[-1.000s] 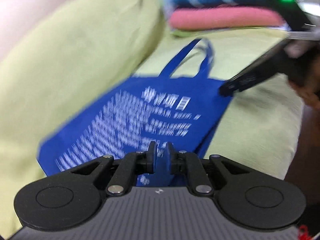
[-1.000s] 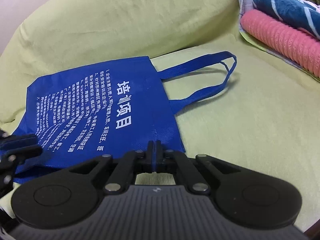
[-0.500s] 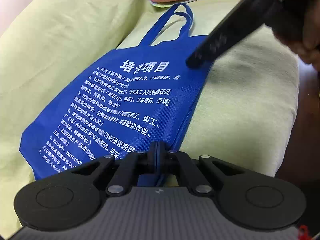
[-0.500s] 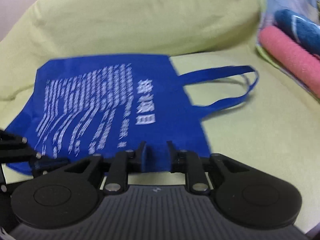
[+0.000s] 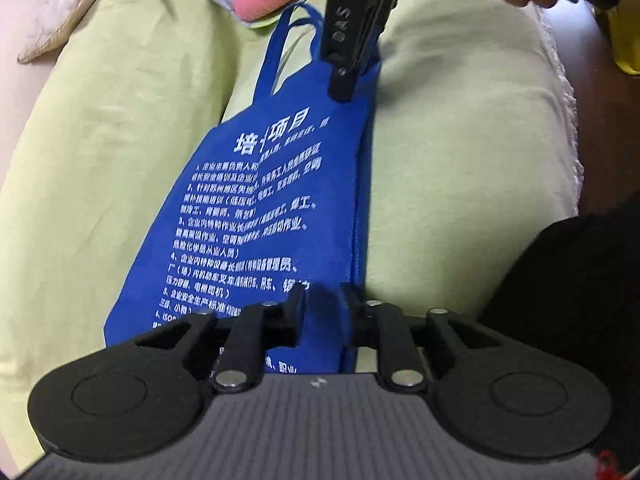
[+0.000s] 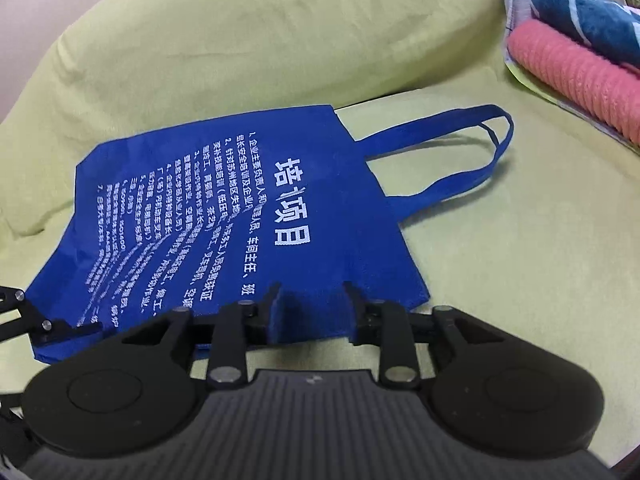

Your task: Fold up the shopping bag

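Covering the whole seat, a green sheet [image 6: 500, 264] carries the blue bag [image 6: 208, 216], which lies flat with its printed side up and its handles [image 6: 460, 148] trailing toward a pink roll [image 6: 576, 84] and a dark blue towel [image 6: 588, 20] stacked at the far end. Its long axis runs from the bottom seam to the handles; the near long edge faces both grippers.

The right gripper [image 6: 310, 292] sits at that edge close to the mouth corner, the left gripper [image 5: 322, 300] at the same edge near the bottom corner, so each hand is nearest its own end. On both, the jaws have just been opening and stand parted. Blue fabric shows in each gap, but the pads do not look pressed on it, so I read both as released.

Any fold, I judge, would carry this near edge away across the bag toward the backrest [image 6: 240, 32]. Nothing here is a container.
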The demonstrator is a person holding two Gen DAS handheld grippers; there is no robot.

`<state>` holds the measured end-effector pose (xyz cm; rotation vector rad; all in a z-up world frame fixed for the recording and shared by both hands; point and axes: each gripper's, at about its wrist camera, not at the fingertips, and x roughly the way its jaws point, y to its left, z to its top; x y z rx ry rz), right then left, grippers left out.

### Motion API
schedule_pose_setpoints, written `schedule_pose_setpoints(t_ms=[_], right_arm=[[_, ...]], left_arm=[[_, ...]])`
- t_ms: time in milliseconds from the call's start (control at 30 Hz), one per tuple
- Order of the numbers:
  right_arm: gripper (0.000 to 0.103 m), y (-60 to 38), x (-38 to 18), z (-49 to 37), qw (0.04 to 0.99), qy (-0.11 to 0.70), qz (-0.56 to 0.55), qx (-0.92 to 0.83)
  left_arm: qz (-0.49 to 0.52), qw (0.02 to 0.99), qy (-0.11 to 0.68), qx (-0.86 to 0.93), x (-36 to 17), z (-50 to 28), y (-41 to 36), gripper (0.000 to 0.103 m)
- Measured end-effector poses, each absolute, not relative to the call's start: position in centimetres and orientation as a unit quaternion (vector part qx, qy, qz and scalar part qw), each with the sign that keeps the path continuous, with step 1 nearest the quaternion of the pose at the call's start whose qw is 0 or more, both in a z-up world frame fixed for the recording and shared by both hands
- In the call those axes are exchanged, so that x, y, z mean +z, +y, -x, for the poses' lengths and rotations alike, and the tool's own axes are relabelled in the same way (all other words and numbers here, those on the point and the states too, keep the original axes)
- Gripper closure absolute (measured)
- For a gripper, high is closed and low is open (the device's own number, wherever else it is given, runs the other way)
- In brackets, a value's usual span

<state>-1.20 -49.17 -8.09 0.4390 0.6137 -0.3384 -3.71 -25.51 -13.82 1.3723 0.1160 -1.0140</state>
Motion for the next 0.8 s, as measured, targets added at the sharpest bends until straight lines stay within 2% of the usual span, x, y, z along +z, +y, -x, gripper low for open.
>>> schedule_pose_setpoints(t_ms=[167, 433, 600, 800], right_arm=[[0.076, -49.5, -8.2, 1.4, 0.915, 0.296, -0.221, -0.164], [0.076, -49.4, -8.2, 1.4, 0.915, 0.296, -0.219, -0.165], [0.076, -49.2, -8.2, 1.4, 0.915, 0.296, -0.217, -0.168], [0.076, -49.2, -8.2, 1.5, 0.915, 0.295, -0.220, -0.169]], left_arm=[[-0.595, 0.663, 0.050, -0.451, -13.4, 3.9, -25.6, 0.069], [-0.633, 0.644, 0.025, -0.429, -15.5, 2.8, -26.4, 0.067], [-0.648, 0.635, 0.007, -0.421, -16.1, 3.1, -26.6, 0.075], [-0.652, 0.633, 0.001, -0.417, -16.2, 3.2, -27.0, 0.064]])
